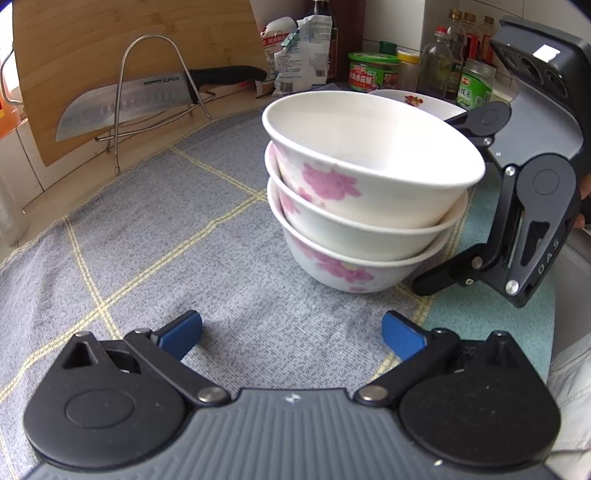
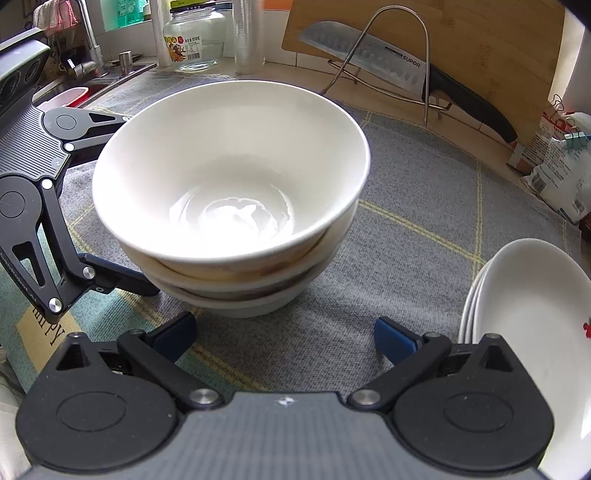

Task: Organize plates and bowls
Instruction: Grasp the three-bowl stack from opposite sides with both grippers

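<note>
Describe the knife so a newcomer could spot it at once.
Find the bamboo cutting board leaning against the back wall. In front of it stands a wire rack, and the knife rests across it: broad dimpled steel blade, black handle, the only blade among bottles and bowls.

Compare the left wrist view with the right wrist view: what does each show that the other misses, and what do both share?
Left only: pink flowers on the bowls' sides, and sauce jars. Right only: the top bowl's inside, a plate stack, a tap. Both: three stacked bowls, knife, cutting board, and both grippers open, left gripper, right gripper.
</note>
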Tool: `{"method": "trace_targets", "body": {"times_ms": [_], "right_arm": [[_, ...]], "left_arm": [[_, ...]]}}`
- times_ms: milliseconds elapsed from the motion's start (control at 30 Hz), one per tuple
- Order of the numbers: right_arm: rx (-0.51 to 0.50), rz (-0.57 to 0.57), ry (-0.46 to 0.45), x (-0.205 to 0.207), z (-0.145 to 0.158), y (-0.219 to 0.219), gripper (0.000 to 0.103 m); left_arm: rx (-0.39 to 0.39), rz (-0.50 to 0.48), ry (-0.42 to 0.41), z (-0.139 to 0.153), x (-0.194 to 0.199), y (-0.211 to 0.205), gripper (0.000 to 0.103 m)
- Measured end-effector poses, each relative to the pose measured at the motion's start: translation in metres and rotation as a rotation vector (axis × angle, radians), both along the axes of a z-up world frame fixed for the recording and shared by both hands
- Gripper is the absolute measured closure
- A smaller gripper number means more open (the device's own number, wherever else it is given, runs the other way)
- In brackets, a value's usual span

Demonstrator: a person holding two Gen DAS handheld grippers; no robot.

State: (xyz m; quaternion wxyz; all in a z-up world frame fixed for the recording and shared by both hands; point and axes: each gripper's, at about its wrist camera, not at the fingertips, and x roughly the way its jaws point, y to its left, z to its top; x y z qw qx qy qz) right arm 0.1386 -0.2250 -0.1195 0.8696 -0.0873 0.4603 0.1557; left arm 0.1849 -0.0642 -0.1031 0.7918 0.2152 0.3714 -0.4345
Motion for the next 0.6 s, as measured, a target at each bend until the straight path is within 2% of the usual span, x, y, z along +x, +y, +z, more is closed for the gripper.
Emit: {"method": "trace_targets", "body": {"times_ms": [67, 167, 400, 567, 600], "right_arm": [[0.001, 0.014, -0.005, 0.001, 0.0, 0.0, 0.0], [0.003, 0.056, -0.002, 0.002, 0.0, -0.001, 0.0], [-0.035, 0.241, -0.026, 0.002, 0.011, 0.003, 0.0], [-0.046, 0.328, -0.056, 0.005, 0.025, 0.003, 0.001], [-0.047, 0.339, -0.057, 0.005, 0.027, 0.002, 0.002]], "left_arm": [[0.01, -0.024, -0.003, 0.002, 0.0, -0.002, 0.001], [0.026, -0.104, -0.058, 0.009, -0.006, -0.007, 0.001], [0.055, -0.274, -0.107, 0.02, -0.006, -0.022, 0.005], [0.093, -0.37, -0.099, 0.018, -0.002, -0.027, 0.025], [0.093, -0.382, -0.097, 0.018, -0.001, -0.027, 0.026]]}}
